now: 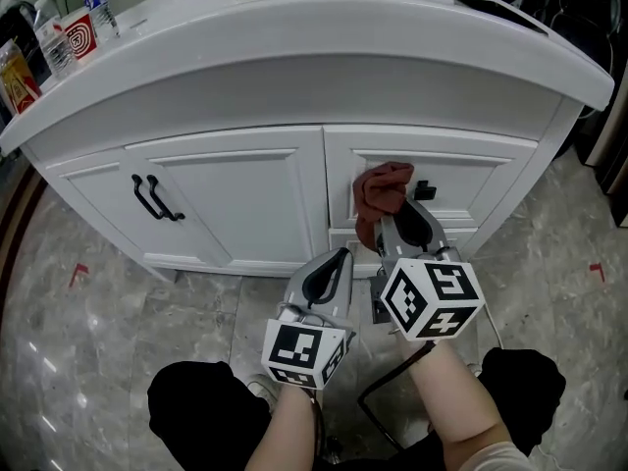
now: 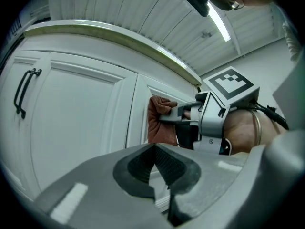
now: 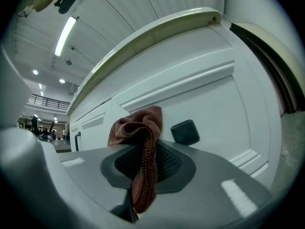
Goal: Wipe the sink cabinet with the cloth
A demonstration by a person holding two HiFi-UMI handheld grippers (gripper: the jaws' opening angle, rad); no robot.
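Observation:
A rust-brown knitted cloth [image 1: 380, 196] is pinched in my right gripper [image 1: 400, 226] and pressed against the white drawer front [image 1: 471, 180] of the sink cabinet, just left of a black square knob [image 1: 424, 190]. In the right gripper view the cloth [image 3: 141, 142] bunches above the shut jaws and a strip of it hangs down between them. My left gripper [image 1: 329, 273] hangs lower and to the left, shut with nothing in it. In the left gripper view the cloth [image 2: 159, 120] and the right gripper [image 2: 190, 114] show beyond the closed jaws.
A white cabinet door [image 1: 201, 199] with a black bar handle [image 1: 155, 199] stands left of the drawer. The curved countertop [image 1: 324, 27] overhangs above, with water bottles [image 1: 98, 8] and a cup [image 1: 78, 33] at its left end. Marbled grey floor [image 1: 88, 312] lies below.

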